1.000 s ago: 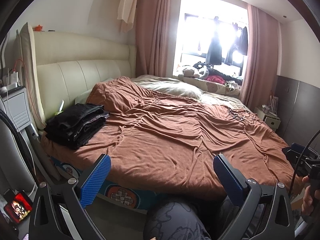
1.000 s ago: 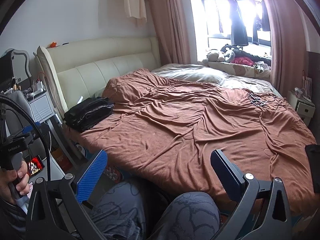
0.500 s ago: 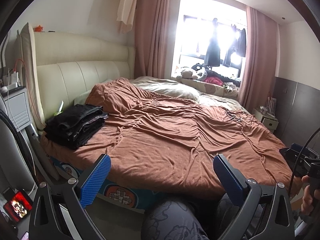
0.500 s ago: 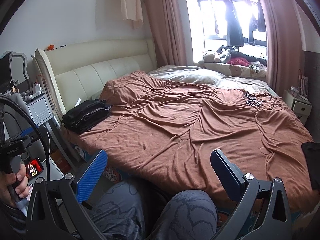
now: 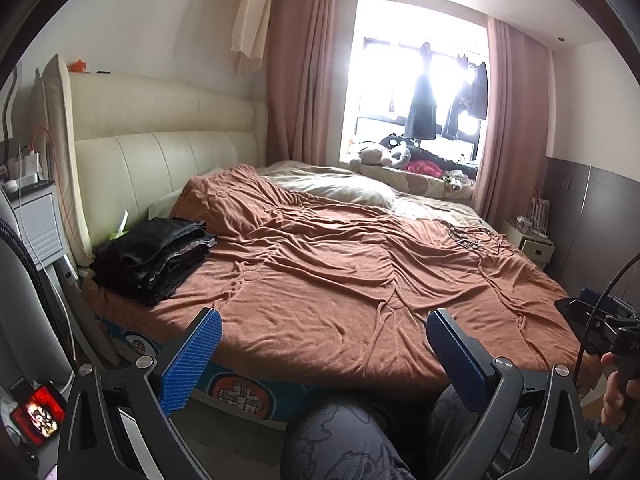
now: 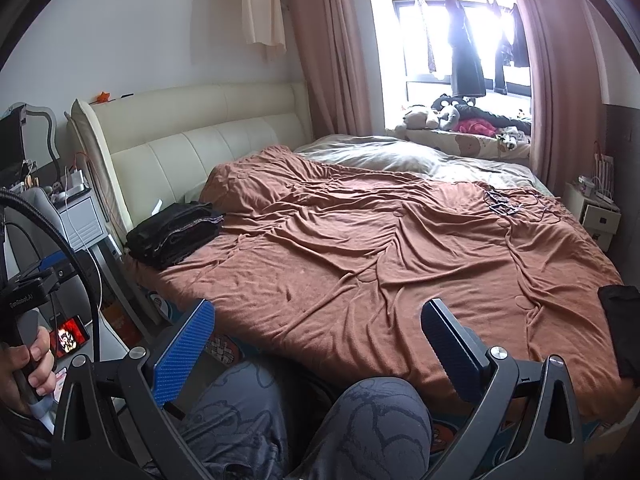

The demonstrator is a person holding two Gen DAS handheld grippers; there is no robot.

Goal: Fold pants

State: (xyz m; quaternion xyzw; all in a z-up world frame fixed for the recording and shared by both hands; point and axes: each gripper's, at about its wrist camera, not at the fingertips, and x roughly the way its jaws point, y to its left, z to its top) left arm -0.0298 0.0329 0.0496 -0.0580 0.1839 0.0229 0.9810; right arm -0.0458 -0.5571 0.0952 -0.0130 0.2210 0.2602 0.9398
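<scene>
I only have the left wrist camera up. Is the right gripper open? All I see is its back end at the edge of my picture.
Observer: Yes. The right wrist view shows the right gripper wide open, with nothing between its blue pads.
Operator: Any clothes besides the folded dark stack by the headboard?
Observer: A dark cloth lies at the right edge of the bed, cut off by the frame. I cannot tell if it is pants.
Operator: And my left grip?
Observer: A hand is wrapped round the handle of the left gripper, at that view's left edge.
</scene>
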